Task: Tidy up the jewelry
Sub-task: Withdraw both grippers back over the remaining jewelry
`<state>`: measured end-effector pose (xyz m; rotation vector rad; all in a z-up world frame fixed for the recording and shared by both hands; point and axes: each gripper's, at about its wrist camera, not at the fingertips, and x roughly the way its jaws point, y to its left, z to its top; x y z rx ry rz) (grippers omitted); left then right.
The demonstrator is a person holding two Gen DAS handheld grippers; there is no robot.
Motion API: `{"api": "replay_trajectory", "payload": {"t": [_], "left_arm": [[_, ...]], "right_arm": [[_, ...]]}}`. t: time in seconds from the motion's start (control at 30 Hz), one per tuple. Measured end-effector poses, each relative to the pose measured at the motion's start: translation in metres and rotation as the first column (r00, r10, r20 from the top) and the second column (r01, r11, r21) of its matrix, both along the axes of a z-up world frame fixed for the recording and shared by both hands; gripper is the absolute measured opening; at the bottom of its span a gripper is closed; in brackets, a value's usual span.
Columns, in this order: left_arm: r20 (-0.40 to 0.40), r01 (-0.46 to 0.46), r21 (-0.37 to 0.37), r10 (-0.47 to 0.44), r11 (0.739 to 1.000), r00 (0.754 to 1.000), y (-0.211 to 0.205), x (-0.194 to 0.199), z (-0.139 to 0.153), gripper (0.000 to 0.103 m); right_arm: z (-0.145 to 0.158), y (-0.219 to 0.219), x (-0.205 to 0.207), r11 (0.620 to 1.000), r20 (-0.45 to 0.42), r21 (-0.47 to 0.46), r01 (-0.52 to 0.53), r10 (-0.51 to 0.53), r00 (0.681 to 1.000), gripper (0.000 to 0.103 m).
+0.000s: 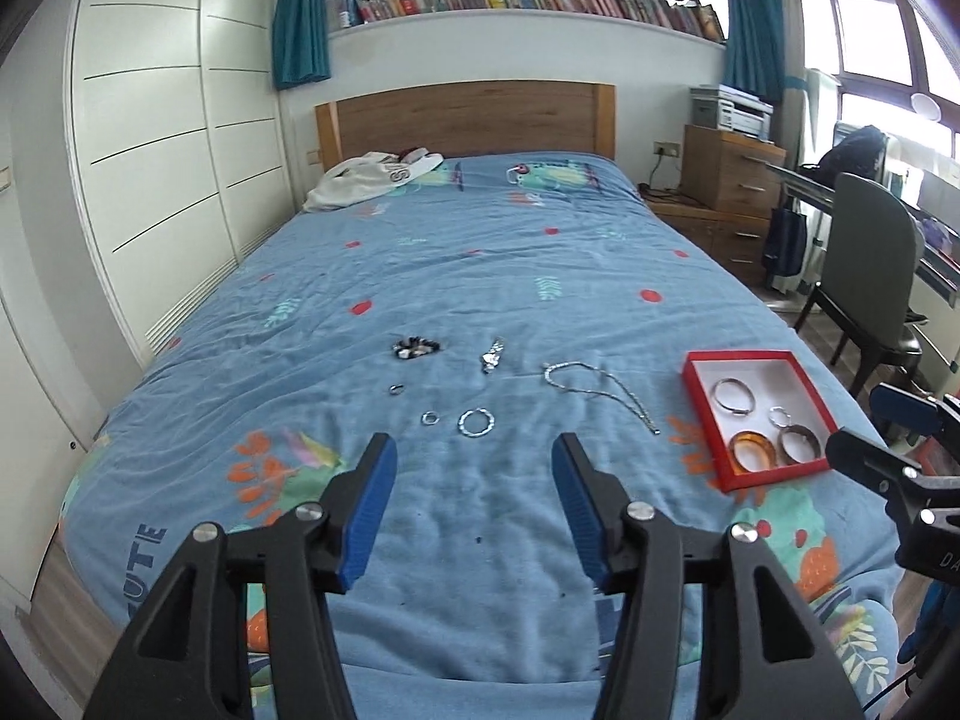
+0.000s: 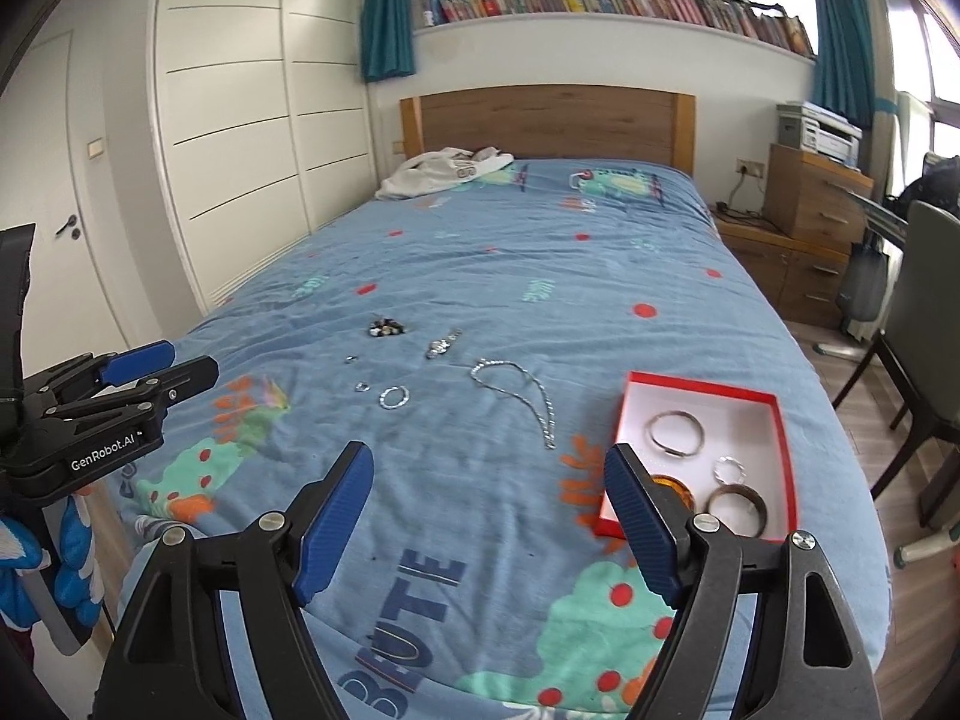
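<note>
A red box (image 1: 696,402) (image 2: 786,456) with a white inside lies on the blue bedspread at the right. It holds a silver bangle (image 1: 733,396) (image 2: 675,433), a small silver ring (image 1: 780,417) (image 2: 729,469), an amber bangle (image 1: 750,451) and a dark bangle (image 1: 799,443) (image 2: 737,510). Loose on the bed lie a silver chain (image 1: 600,387) (image 2: 522,390), a watch (image 1: 491,354) (image 2: 443,343), a beaded bracelet (image 1: 415,348) (image 2: 387,327), a sparkly hoop (image 1: 477,422) (image 2: 393,397) and two small rings (image 1: 429,417) (image 1: 396,388). My left gripper (image 1: 474,450) is open and empty above the bed's foot. My right gripper (image 2: 489,462) is open and empty beside the box.
White clothing (image 1: 372,177) lies near the wooden headboard (image 1: 468,117). White wardrobes (image 1: 168,150) stand at the left. A chair (image 1: 870,276) and wooden drawers (image 1: 732,174) stand at the right of the bed.
</note>
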<state>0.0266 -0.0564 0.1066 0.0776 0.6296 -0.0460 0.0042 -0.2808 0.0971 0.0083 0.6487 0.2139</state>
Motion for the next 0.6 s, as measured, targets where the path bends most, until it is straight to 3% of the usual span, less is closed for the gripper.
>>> {"api": "replay_trajectory", "payload": {"t": [0.6], "left_arm": [[-0.154, -0.082, -0.004, 0.080, 0.997, 0.985, 0.039, 0.069, -0.066, 0.052]], "right_arm": [[-0.055, 0.023, 0.063, 0.999, -0.119, 0.037, -0.035, 0.039, 0.992, 0.078]]}}
